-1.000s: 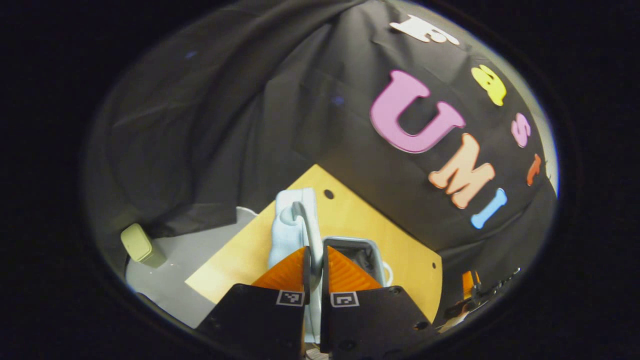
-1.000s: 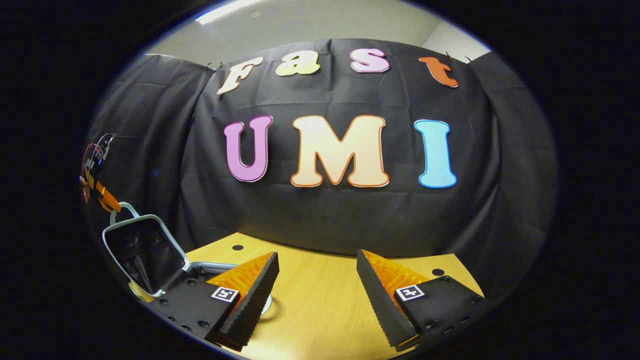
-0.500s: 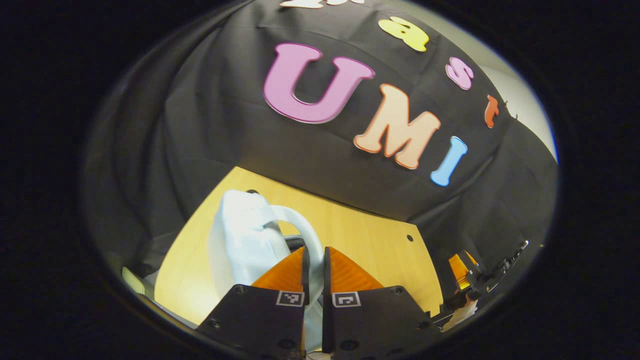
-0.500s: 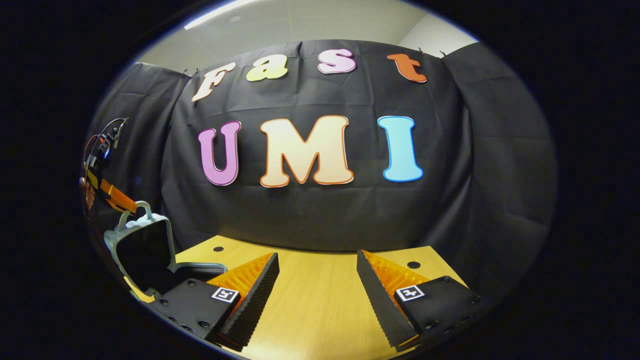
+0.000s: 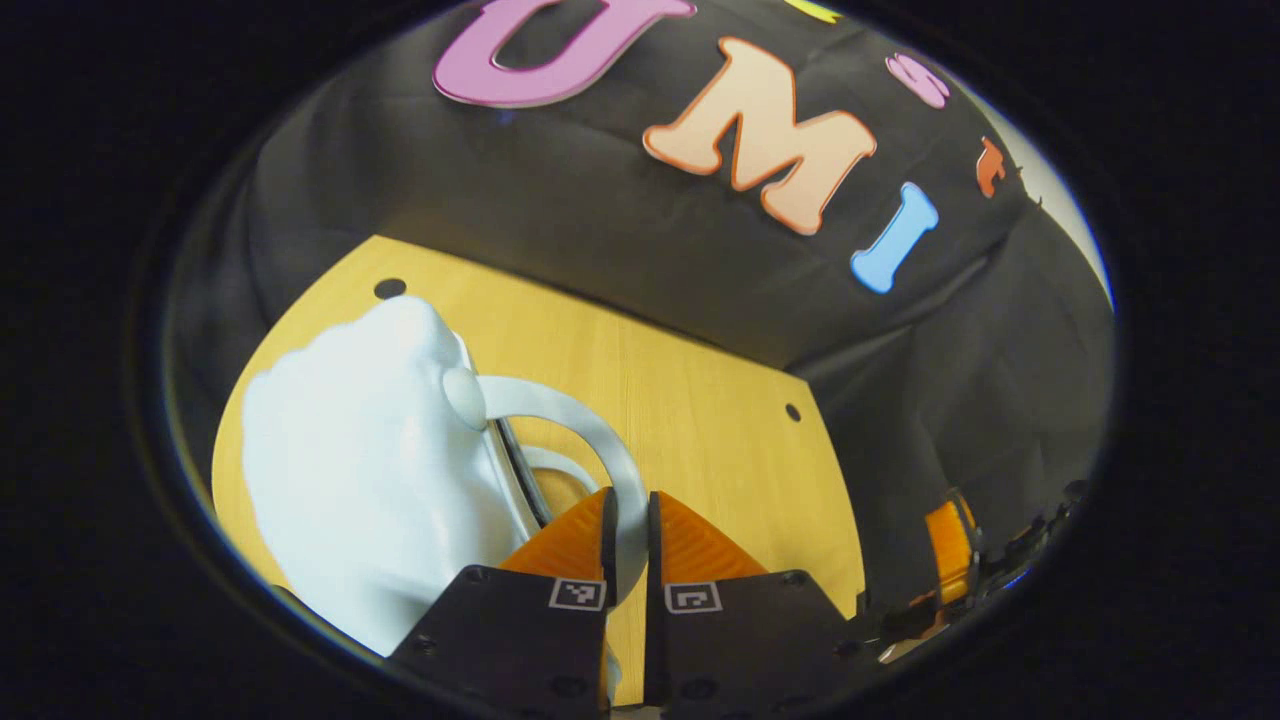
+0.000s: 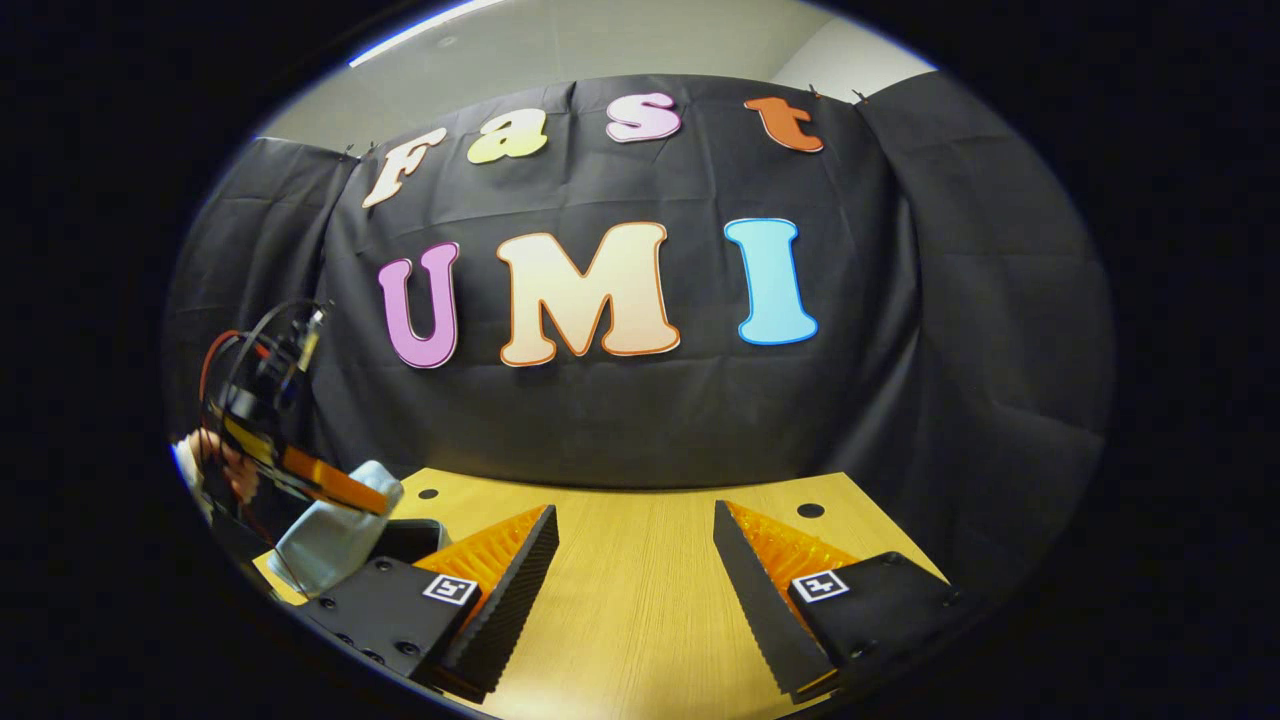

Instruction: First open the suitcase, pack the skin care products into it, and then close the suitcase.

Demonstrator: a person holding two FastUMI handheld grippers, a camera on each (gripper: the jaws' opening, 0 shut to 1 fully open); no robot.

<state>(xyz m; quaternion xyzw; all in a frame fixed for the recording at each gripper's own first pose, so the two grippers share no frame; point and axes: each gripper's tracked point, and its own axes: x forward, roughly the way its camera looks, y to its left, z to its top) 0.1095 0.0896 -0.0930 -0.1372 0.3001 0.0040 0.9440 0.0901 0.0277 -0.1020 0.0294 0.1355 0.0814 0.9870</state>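
The pale blue suitcase [image 5: 370, 470] lies on the wooden table [image 5: 690, 390], its lid tilted low over the base. My left gripper [image 5: 628, 520] is shut on the lid's grey handle loop [image 5: 560, 410]. In the right gripper view, the lid [image 6: 330, 540] hangs just above the dark open base [image 6: 415, 535], with the left gripper [image 6: 330, 485] and a hand [image 6: 225, 470] above it. My right gripper [image 6: 635, 575] stands open over the table [image 6: 630, 640], right of the suitcase, with nothing between its fingers.
The black cloth wall [image 6: 640, 420] closes off the table's far edge. Small round holes [image 5: 389, 288] mark the tabletop near its corners. In the left gripper view, the right gripper [image 5: 945, 550] shows at the table's right edge.
The left gripper has swung the lid by its handle from upright down towards the base. The right gripper stays open and has barely shifted.
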